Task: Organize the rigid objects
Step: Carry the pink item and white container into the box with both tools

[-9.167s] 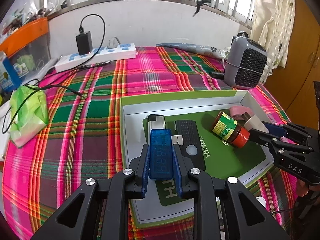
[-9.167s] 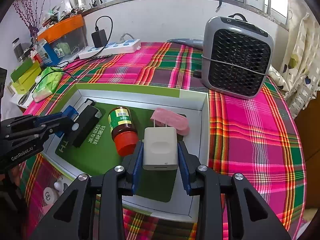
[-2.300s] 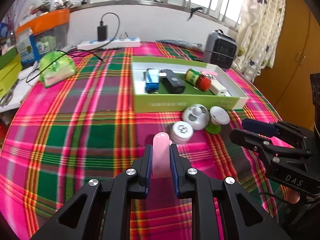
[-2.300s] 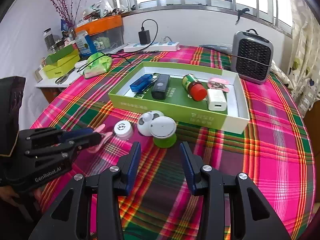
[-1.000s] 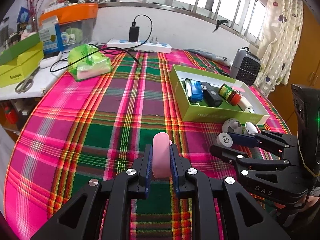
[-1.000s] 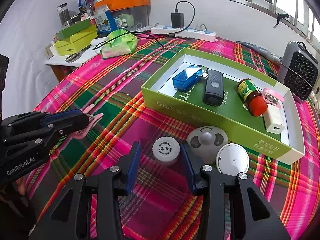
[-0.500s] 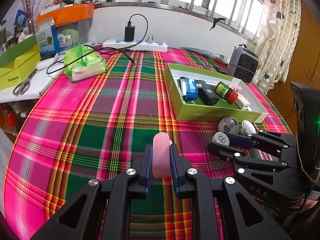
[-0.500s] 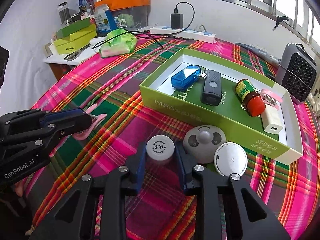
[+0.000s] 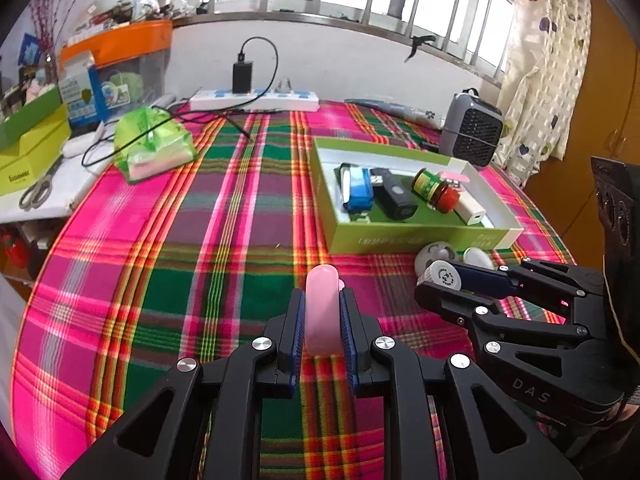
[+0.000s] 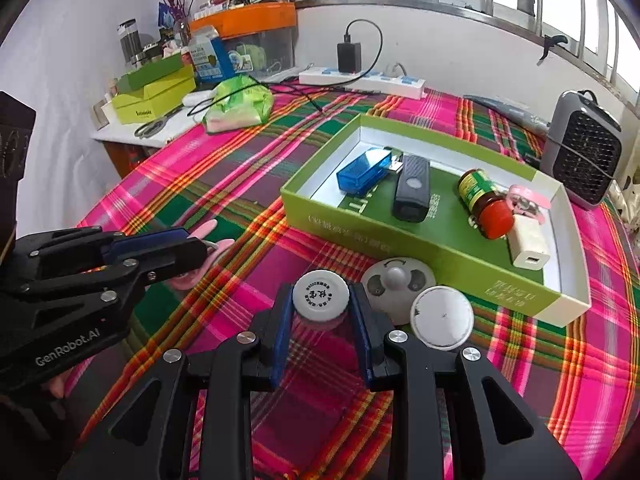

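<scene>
My left gripper is shut on a pink clip and holds it above the plaid cloth; it also shows in the right wrist view. My right gripper is shut on a white round-capped jar, seen also in the left wrist view. A green box holds a blue USB tester, a black device, a red-capped bottle, a white charger and a pink clip.
A grey-white round gadget and a white round lid lie in front of the box beside my right gripper. A grey fan heater stands at the back right. A green bag, power strip and cables lie at the back left.
My right gripper has closed on the white round-capped jar and raised it slightly. My left gripper still holds the pink clip, nearly in place.
</scene>
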`<state>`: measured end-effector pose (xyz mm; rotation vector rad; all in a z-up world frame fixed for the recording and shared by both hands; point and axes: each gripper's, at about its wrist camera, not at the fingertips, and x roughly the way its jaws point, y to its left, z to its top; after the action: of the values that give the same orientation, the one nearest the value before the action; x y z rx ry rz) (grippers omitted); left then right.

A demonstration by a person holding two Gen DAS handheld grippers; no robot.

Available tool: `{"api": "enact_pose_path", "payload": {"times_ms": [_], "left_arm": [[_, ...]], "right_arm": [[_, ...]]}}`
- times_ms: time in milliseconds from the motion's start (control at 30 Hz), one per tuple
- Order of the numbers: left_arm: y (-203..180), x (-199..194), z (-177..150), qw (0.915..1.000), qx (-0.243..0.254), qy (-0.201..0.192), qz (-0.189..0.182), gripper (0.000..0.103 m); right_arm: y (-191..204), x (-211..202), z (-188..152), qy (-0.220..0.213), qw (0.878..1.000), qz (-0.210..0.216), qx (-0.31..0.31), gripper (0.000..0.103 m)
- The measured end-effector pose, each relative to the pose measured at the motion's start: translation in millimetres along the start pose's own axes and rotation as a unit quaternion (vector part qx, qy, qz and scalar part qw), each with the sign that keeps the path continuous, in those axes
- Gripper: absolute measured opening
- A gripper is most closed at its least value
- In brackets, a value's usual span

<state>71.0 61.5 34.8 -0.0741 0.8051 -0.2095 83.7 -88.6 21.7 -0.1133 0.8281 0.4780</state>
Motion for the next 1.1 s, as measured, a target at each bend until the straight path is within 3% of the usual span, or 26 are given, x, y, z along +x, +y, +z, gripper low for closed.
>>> {"api": "enact_pose_path", "payload": {"times_ms": [433, 1100], "left_arm": [[-21, 2, 31, 0.9996, 0.021, -0.015, -0.014, 0.017], [-55, 34, 74, 0.9979, 0.055, -0.015, -0.032, 0.017]], "right_arm": [[-28, -24, 11, -0.026, 0.999, -0.018, 0.025, 0.029], [-90, -28, 31, -0.033, 0.996, -0.055, 0.061, 0.029]]}}
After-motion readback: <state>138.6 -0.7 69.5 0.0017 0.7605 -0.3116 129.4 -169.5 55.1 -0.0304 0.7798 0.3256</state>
